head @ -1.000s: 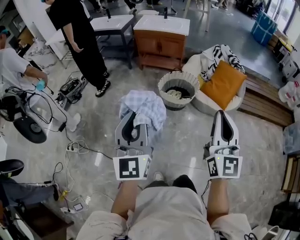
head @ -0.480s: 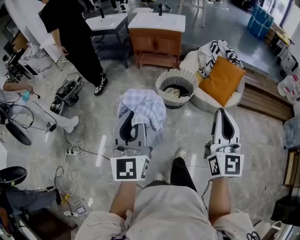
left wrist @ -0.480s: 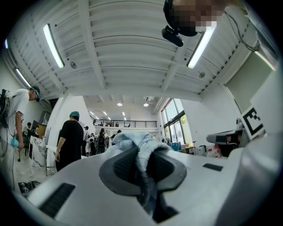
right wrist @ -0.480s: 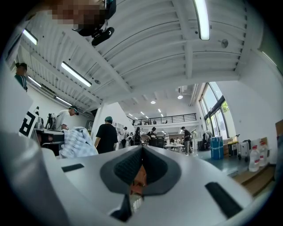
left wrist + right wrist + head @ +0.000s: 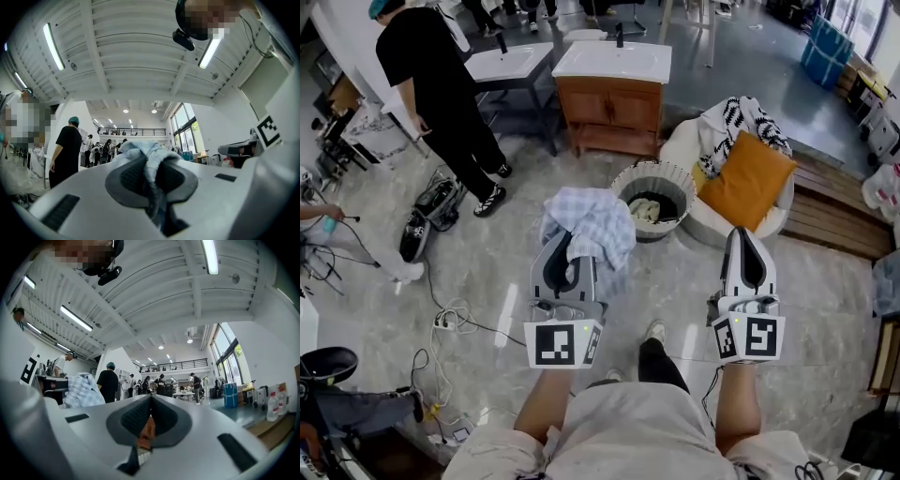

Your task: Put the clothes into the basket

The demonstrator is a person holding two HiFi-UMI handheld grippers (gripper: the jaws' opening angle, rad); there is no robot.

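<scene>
Head view: the left hand-held gripper (image 5: pixel 570 246) is clamping a soft, crumpled blue-and-white checked garment (image 5: pixel 598 217) at centre frame, holding it bunched, likely for dropping into the round ribbed grey basket (image 5: pixel 622 187) just above. Left gripper view: fabric is bulging between dark textured pads (image 5: pixel 127 176). Right gripper view: the right hand-held gripper (image 5: pixel 149 417) is keeping its jaws together, empty.

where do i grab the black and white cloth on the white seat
Pinch the bunched top of the black and white patterned cloth, coming from above. It drapes over the white seat, and the orange square cushion covers its lower part, so likely only the top is free.
</scene>
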